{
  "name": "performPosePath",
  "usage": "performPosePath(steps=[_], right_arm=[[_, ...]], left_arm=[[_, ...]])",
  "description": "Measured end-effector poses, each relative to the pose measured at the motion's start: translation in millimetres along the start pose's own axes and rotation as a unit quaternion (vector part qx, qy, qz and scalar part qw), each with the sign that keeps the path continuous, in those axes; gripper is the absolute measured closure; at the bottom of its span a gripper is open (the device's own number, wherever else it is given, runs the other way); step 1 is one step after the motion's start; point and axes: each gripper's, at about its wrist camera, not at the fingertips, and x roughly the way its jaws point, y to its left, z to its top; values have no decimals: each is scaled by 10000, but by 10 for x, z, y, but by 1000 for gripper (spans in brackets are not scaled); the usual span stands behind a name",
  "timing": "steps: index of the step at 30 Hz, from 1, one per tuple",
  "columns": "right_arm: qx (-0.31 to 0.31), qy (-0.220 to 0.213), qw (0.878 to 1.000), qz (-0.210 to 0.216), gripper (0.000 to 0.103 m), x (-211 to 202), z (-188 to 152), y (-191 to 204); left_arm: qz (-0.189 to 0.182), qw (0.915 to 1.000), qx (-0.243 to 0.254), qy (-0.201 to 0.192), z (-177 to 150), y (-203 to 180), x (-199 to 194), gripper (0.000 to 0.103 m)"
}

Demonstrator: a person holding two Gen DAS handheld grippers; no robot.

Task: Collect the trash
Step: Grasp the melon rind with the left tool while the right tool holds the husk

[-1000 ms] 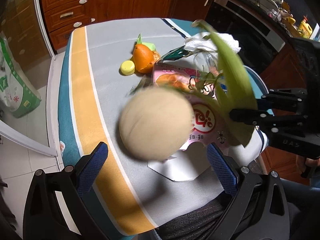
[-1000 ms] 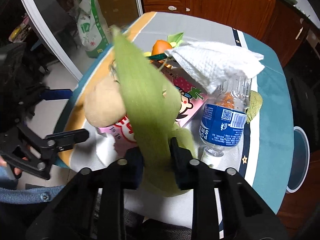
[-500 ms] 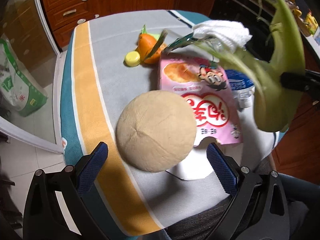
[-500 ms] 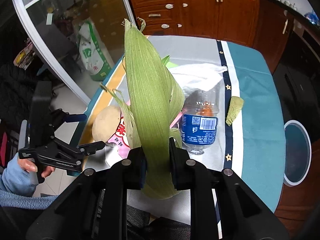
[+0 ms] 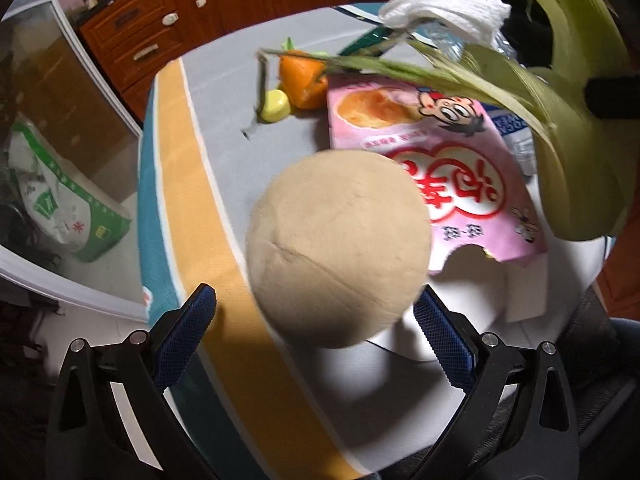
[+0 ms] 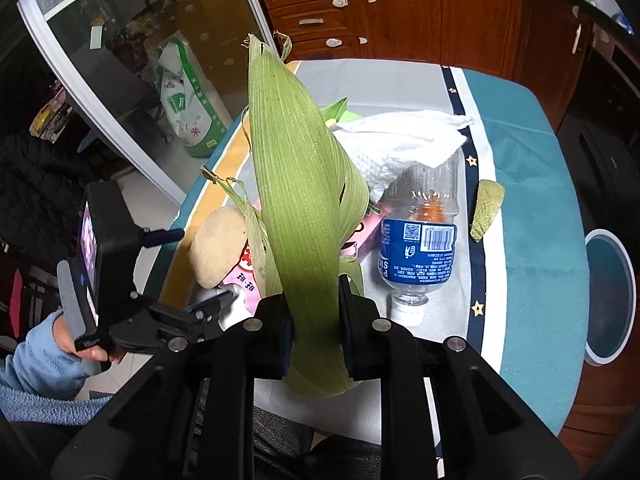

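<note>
My right gripper [image 6: 316, 332] is shut on a long green corn husk [image 6: 304, 200], held upright above the table; the husk [image 5: 580, 160] also hangs at the right of the left wrist view. My left gripper [image 5: 316, 336] is open, its blue pads [image 5: 188, 332] on either side of the near edge of a round tan ball [image 5: 340, 244] without pressing it. The ball [image 6: 218, 248] rests partly on a pink snack wrapper [image 5: 432, 152]. A clear bottle [image 6: 420, 248] lies under a white tissue [image 6: 400, 144]. Orange peel [image 5: 300, 80] and a yellow cap [image 5: 274, 106] lie farther back.
A green scrap [image 6: 486, 210] lies on the teal part of the tablecloth [image 6: 532, 208]. A round bin [image 6: 608, 296] stands on the floor to the right. Wooden cabinets [image 6: 400, 12] line the back, and a green-and-white sack [image 5: 60, 208] leans on the floor to the left. A blue-sleeved hand [image 6: 40, 360] holds the left gripper.
The left gripper has sunk toward the tan ball, which now looms larger between its fingers. The right gripper has lifted the husk off the pile and moved it right.
</note>
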Motion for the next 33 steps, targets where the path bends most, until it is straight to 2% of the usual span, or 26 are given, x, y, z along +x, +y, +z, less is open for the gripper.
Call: performPosePath(steps=[8,14,20,21,22,23,25,29,30,31,33], right_arm=[[18,59,10000,-7,85,51,43,29],[-104,80,9999,29,85,76,70,135],[-132,128,9998,3,85,103,114,167],[-135,132,9998,5,85,108,117,169],[-145,131,9998,4,85,111,121,180],[-161,128,9998,6,85,109,123,191],[-181,122,9998,7,85,102,136,198],[-146,122,9998,0,85,114,135,190],[-121,124,9998,-4,85,124,136,180],[-99,116,9999,-4,85,122,136,172],[-50,93,9999,5,85,118,139,149]], left_arm=[[-209,9993,-167,-253,-53,269,-162,7],[-283,9995,-75,-133,-182,324,-165,7],[-201,9997,-58,-115,-275,349,-157,7],[-218,9996,-106,-141,-276,359,-159,12],[-289,9993,-181,-181,-266,372,-169,23],[-367,9988,-246,-214,-257,381,-186,30],[-517,9977,-309,-294,-224,383,-227,57],[-349,9977,-332,-479,-147,363,-265,66],[-276,9975,-365,-532,-127,363,-277,75],[-205,9971,-421,-602,-96,367,-300,79],[-188,9958,-548,-708,-37,405,-340,80]])
